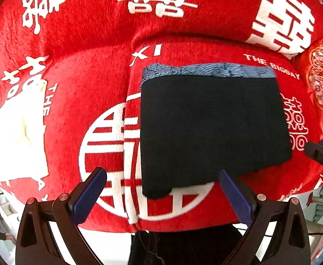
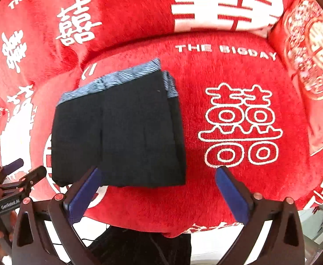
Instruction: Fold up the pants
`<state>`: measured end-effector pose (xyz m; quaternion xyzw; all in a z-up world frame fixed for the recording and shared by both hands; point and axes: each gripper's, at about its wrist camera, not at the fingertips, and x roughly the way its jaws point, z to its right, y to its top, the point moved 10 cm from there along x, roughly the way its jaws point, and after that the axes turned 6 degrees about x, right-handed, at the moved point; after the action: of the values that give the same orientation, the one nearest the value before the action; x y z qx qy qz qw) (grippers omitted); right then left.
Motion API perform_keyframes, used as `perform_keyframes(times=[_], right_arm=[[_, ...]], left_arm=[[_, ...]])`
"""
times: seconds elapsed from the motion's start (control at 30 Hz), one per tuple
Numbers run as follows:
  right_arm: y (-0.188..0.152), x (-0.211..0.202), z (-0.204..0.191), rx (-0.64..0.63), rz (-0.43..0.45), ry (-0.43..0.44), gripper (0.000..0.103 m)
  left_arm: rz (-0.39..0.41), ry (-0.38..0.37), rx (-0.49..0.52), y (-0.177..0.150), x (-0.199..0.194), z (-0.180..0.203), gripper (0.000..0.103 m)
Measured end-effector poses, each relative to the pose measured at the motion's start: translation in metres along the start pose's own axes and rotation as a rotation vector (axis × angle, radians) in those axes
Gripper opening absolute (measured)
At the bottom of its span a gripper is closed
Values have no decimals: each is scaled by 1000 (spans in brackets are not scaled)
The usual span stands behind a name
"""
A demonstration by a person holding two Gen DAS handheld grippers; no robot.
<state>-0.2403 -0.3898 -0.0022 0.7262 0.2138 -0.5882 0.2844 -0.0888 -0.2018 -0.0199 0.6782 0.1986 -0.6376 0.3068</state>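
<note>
The pants (image 1: 212, 128) lie folded into a compact dark rectangle, patterned waistband at the far edge, on the red sofa seat (image 1: 205, 212). Both the left claw (image 1: 161, 190) and right claw (image 2: 157, 187) hang spread apart, holding nothing; folding looks finished

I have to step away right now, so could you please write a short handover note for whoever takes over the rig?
Left gripper: jaws open, empty, near the front edge of the folded pants.
Right gripper: jaws open, empty, at the same front edge.
The black pants lie folded into a compact rectangle on the red cushion, patterned blue waistband at the far side.
Done: folding looks complete.
Left: perhaps only tidy the edges.
</note>
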Motion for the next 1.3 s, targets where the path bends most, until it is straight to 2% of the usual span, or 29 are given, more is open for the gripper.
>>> perform_keyframes(times=[0.1, 0.2, 0.47, 0.6, 0.83, 1.3], right_arm=[[-2, -9, -16, -8, -8, -28, 103], [-4, -19, -22, 15, -28, -13, 103], [-4, -47, -21, 37, -60, 1, 103], [-5, -52, -16, 9, -83, -15, 103], [-5, -50, -16, -27, -103, -20, 103], [-12, -48, -29, -84, -102, -50, 103]], left_arm=[[7, 29, 6, -4, -16, -1, 102], [6, 28, 1, -10, -31, -1, 102], [-9, 53, -3, -14, -53, 7, 102], [-32, 49, -27, -15, -56, 16, 102], [-55, 99, -45, -20, -60, 25, 102], [-67, 143, -44, -27, -61, 19, 102]])
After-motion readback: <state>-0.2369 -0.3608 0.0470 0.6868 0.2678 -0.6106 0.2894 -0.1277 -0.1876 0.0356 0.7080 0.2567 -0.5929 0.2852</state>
